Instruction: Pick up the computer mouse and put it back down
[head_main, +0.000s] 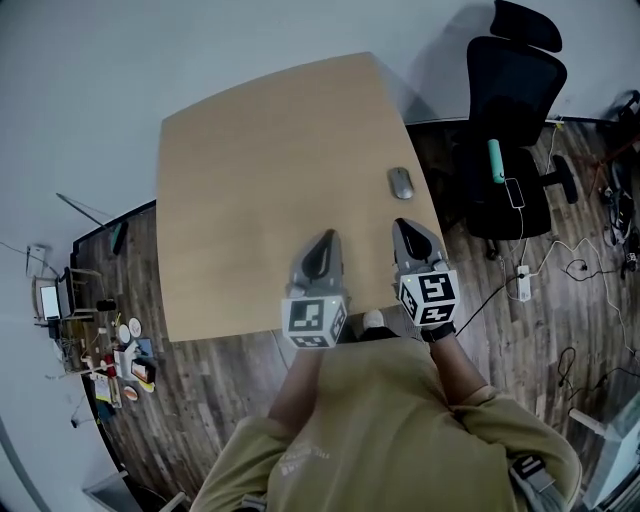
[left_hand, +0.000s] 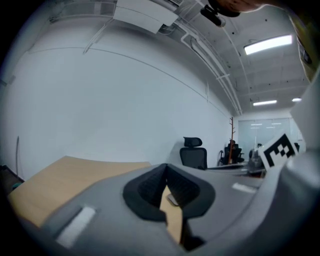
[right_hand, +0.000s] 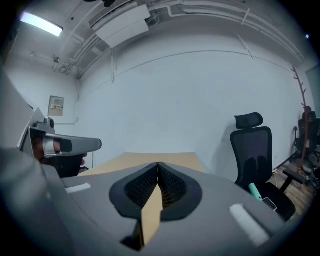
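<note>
Both tongs hang over the lower edge of the wooden surface (head_main: 250, 180), side by side at the centre of the head view. Left tongs (head_main: 326, 240) — pressed together at the tips, nothing between them. Right tongs (head_main: 403, 228) are pressed together too, and empty. The computer mouse (head_main: 401, 183) lies flat on the surface near its right edge, just above the right tongs in the frame — near them, not touching (in the left gripper view it peeks through the slit below the closed tips). A black office chair (head_main: 510, 75) stands at the upper right, off the surface, on the wood floor (head_main: 200, 390).
</note>
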